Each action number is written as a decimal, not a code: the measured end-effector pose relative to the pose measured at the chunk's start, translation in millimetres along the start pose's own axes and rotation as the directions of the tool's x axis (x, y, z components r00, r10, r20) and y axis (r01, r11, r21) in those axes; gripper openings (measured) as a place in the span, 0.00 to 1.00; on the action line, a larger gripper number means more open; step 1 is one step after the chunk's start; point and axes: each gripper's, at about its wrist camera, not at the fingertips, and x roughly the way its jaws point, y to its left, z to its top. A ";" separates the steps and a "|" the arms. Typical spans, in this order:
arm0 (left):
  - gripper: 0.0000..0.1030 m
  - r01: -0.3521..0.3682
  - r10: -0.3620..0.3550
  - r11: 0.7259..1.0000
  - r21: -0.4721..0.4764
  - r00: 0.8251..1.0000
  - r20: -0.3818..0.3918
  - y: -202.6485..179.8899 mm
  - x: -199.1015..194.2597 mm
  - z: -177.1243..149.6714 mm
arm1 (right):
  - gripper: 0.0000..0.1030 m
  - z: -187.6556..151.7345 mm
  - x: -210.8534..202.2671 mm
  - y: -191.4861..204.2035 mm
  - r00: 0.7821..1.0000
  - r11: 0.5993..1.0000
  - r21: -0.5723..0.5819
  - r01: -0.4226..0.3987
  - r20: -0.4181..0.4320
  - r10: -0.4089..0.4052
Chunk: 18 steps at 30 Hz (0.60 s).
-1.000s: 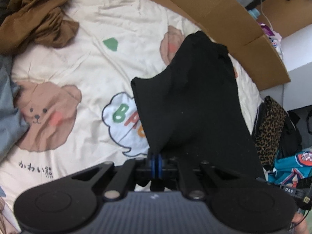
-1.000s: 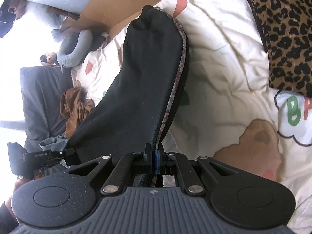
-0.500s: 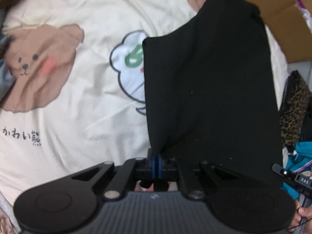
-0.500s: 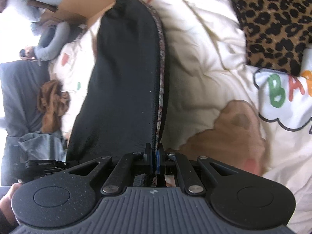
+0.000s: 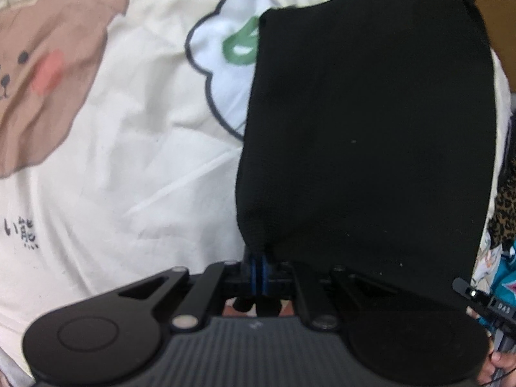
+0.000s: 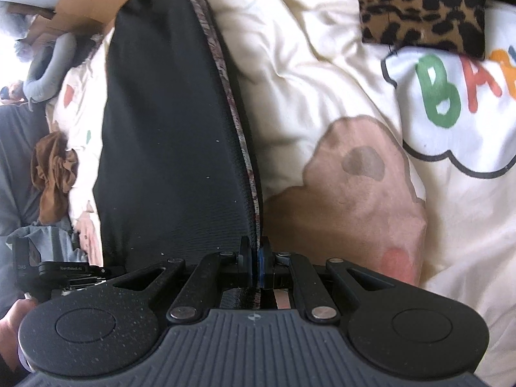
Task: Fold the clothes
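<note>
Black garment: a black cloth (image 5: pixel 371 135) is stretched between the two grippers and hangs over the bedspread; seen from the right wrist (image 6: pixel 167 135), its near edge shows a grey patterned lining or trim running along it.
Left gripper: the left gripper (image 5: pixel 259 262) is closed, its blue pads pinching one corner of the black cloth, which spreads away up and to the right of the fingers.
Right gripper: the right gripper (image 6: pixel 255 262) is closed too, clamped on the trimmed edge of the same cloth, which rises from the pads and fans out to the left.
Bedspread: a cream bedspread (image 5: pixel 135 167) lies under everything, wrinkled, printed with a brown bear face, a white cloud with coloured letters and some dark script at the left edge.
Leopard fabric: a leopard-print piece (image 6: pixel 419 3) lies on the bedspread at the upper right of the right wrist view, well apart from the black cloth, overlapping the top of the white cloud print.
Brown clothes: a crumpled brown garment (image 6: pixel 53 174) sits on the bedspread to the left of the black cloth, with grey-blue fabric (image 6: pixel 48 235) just below it.
Cardboard: a cardboard box (image 6: pixel 80 3) stands beyond the far end of the bedspread.
Hands: fingertips (image 5: pixel 501 362) show at the lower right of the left wrist view, blurred.
</note>
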 end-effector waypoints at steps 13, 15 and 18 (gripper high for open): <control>0.04 -0.032 0.035 0.998 0.061 0.999 -0.041 -2.9 6.1 -0.3 | 0.29 -3.4 25.6 -8.9 1.000 0.999 -0.039 0.029 -0.001 -0.029; 0.04 -0.028 0.031 0.998 0.064 0.998 -0.045 -1.5 4.7 -1.5 | 0.29 -1.9 27.9 -9.2 1.000 0.999 -0.044 0.028 -0.008 -0.029; 0.04 -0.022 0.025 0.998 0.062 0.998 -0.050 1.3 1.5 -3.8 | 0.29 0.5 29.3 -9.1 1.000 0.999 -0.046 0.019 -0.021 -0.020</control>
